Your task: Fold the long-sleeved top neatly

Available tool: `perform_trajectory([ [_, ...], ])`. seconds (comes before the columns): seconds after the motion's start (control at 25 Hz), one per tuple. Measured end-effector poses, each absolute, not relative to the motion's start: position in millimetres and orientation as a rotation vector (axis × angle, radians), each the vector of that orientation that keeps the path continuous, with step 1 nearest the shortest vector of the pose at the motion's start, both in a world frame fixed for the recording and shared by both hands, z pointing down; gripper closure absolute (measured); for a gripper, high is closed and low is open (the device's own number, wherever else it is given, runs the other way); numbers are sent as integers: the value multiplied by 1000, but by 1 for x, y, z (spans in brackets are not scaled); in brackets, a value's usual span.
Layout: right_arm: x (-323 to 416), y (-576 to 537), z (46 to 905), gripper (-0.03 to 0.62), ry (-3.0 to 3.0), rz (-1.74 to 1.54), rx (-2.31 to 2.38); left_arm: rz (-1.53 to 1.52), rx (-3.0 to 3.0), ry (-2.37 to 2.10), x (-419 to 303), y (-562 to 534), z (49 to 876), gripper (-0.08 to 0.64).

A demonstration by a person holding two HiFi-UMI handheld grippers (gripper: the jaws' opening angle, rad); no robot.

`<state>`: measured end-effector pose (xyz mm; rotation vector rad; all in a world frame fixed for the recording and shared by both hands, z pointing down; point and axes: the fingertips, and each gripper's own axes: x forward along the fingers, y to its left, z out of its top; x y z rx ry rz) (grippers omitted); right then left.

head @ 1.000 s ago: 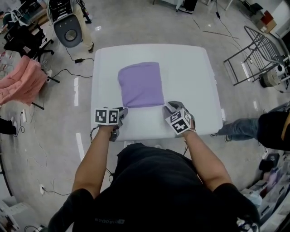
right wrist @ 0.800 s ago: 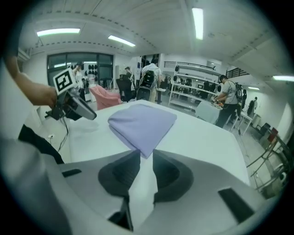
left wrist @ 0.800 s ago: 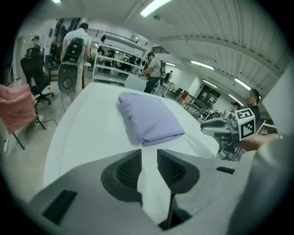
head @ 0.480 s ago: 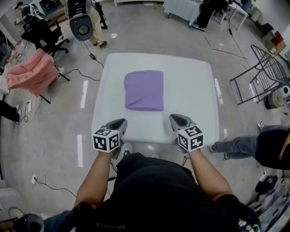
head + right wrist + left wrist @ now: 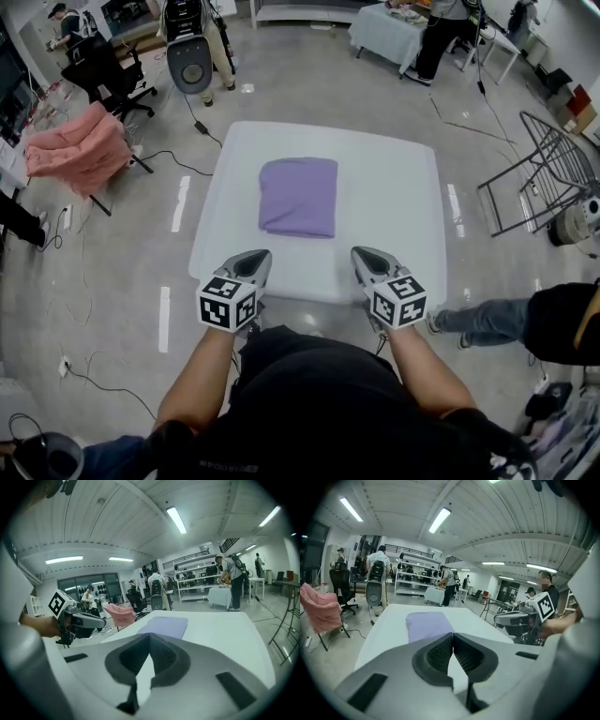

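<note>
The purple long-sleeved top (image 5: pixel 299 196) lies folded into a neat rectangle on the white table (image 5: pixel 394 225), left of its middle. It also shows as a flat purple patch, the top (image 5: pixel 426 623) in the left gripper view and the top (image 5: pixel 165 626) in the right gripper view. My left gripper (image 5: pixel 255 258) hovers over the table's near edge, its jaws having just closed with nothing between them. My right gripper (image 5: pixel 364 255) hovers a little to the right at the same edge, jaws also just closed and empty. Both stand well short of the top and apart from it.
A pink garment (image 5: pixel 80 148) hangs over a chair at the left. Cables cross the floor on the left. A metal rack (image 5: pixel 534 178) stands at the right, and a person's leg (image 5: pixel 487 319) is near the table's right front corner. People and equipment stand beyond the table.
Both grippers have drawn back from the top's near edge and lifted above the table's front edge. Their jaws went from open to shut. The folded top stays in place.
</note>
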<state>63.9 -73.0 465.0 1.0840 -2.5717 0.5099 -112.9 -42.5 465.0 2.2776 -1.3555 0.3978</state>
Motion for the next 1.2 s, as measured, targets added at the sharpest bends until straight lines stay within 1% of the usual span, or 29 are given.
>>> perform_trajectory([
  [0.44,68,-67,467,589,-2567,562,1109,398,2284,-1361,-114,-52,454,552],
  [0.84,78,-68,457,589,-2578,547,1116,381,2301,-1367,-106,-52,444,552],
  [1.2,62,-62,461,589,-2575,542,1102,400,2311,-1360,-118,-47,449,552],
])
